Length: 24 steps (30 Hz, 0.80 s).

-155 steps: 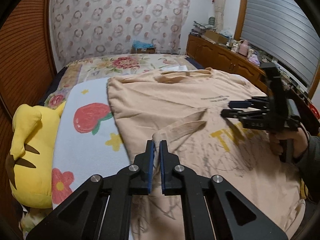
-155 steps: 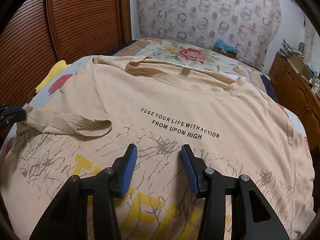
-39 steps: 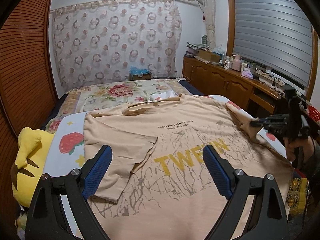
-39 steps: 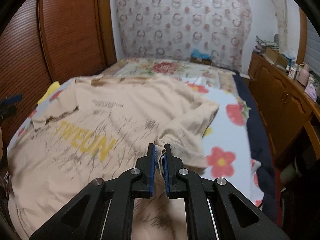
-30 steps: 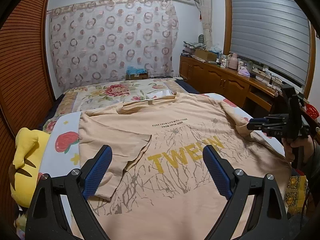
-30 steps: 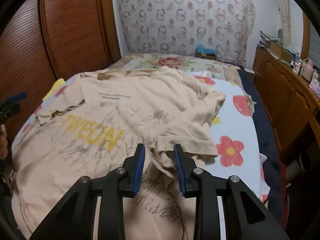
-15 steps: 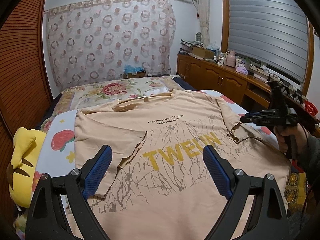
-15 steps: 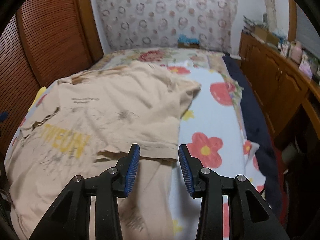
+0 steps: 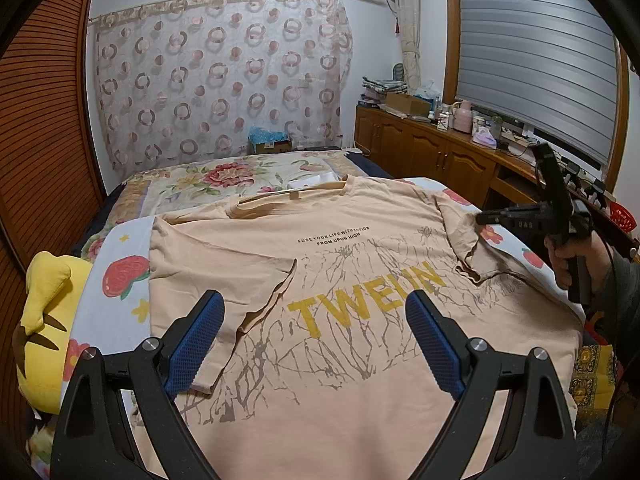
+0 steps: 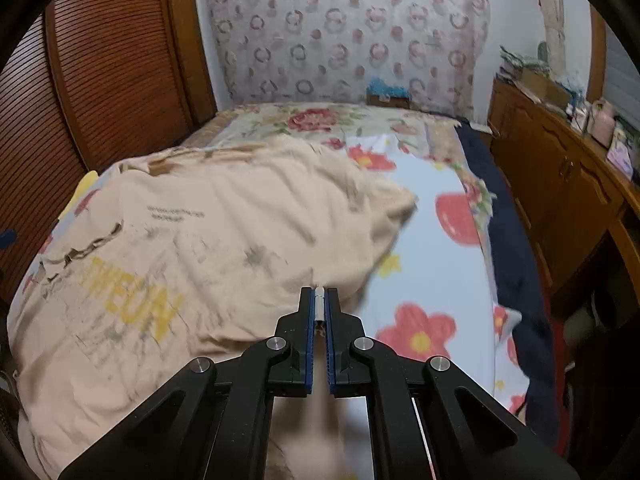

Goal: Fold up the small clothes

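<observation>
While left tongs (image 9: 312, 332) agape, T-shirt (image 9: 360, 264) flat.

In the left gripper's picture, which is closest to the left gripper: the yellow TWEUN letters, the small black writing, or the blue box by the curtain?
1. Yellow TWEUN letters on the beige T-shirt, just beyond the left gripper.
2. Small black writing, higher on the chest.
3. Blue-topped cardboard box, beyond the bed by the curtain.
</observation>
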{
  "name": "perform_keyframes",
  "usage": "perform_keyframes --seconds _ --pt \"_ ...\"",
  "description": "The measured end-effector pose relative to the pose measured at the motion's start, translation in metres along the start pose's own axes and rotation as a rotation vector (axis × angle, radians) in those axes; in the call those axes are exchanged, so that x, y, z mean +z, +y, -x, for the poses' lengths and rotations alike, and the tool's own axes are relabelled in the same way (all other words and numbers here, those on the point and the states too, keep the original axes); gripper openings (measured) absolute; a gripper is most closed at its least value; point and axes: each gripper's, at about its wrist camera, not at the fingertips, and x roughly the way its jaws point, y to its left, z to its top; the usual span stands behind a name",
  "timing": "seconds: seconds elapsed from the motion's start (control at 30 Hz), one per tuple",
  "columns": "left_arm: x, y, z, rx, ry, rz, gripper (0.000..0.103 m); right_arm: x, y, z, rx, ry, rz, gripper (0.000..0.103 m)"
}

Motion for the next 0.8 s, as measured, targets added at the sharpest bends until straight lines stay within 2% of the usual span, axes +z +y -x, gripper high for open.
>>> perform_keyframes --seconds 0.13,0.43,0.47,0.53,0.6,0.8 --pt "-0.001 0.002 0.0 0.005 0.0 0.006 0.093 0.017 0.014 -0.001 0.015 -0.025 0.04 0.004" --pt "-0.002 0.005 0.0 0.009 0.008 0.01 0.093 0.055 0.054 -0.036 0.078 -0.026 0.103 0.005" --pt "-0.002 0.005 0.0 0.007 0.006 0.011 0.093 0.058 0.056 -0.036 0.081 -0.036 0.101 0.007" --pt "-0.002 0.006 -0.001 0.007 0.004 0.014 0.093 0.061 0.054 -0.035 0.099 -0.06 0.078 0.024" --pt "-0.003 0.009 -0.002 0.009 0.007 0.02 0.093 0.058 0.049 -0.029 0.119 -0.075 0.054 0.032" --pt "-0.003 0.015 -0.006 0.016 0.009 0.03 0.093 0.032 0.026 -0.031 0.048 -0.06 0.062 0.04"
